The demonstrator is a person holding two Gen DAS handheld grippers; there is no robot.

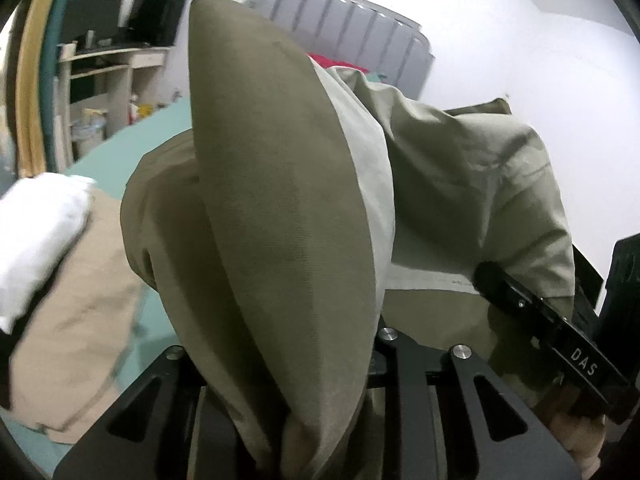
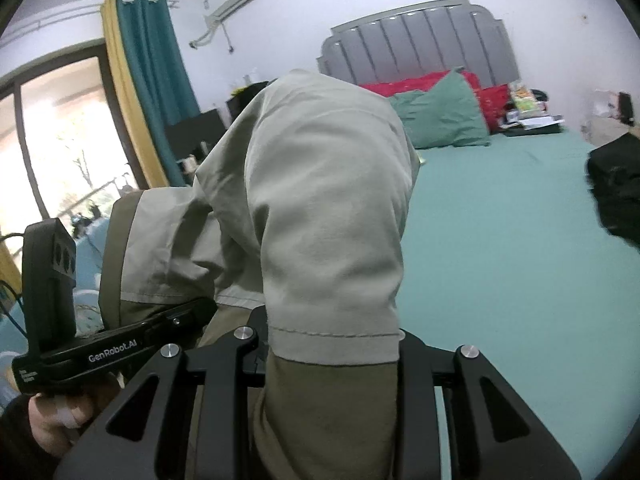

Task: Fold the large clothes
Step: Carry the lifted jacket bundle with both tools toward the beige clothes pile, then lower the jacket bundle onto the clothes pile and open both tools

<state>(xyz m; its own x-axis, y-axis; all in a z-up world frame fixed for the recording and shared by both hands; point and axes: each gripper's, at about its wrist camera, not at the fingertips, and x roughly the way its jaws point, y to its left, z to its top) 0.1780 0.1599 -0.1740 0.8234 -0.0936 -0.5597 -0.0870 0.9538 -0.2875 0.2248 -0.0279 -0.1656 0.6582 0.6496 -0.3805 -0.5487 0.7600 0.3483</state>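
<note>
- Lying under all: teal bed sheet (image 2: 500, 220), grey headboard (image 2: 420, 36) behind.
- Standing beside the bed: desk (image 1: 116, 60).
- Pinching olive garment (image 1: 280, 200): left gripper (image 1: 304, 412), right gripper (image 2: 332, 364).

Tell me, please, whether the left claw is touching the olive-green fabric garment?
Touching: the left wrist view shows the olive-green fabric garment bunched inside the left claw and draped over it.

Your left gripper (image 1: 316, 412) is buried in the olive garment (image 1: 280, 200), which billows up over its fingers and fills the middle of the view. The right gripper (image 1: 552, 320) pokes in from the right edge against the same cloth. A folded beige and white pile (image 1: 60, 280) lies on the green bed (image 1: 156, 136) at left.
</note>
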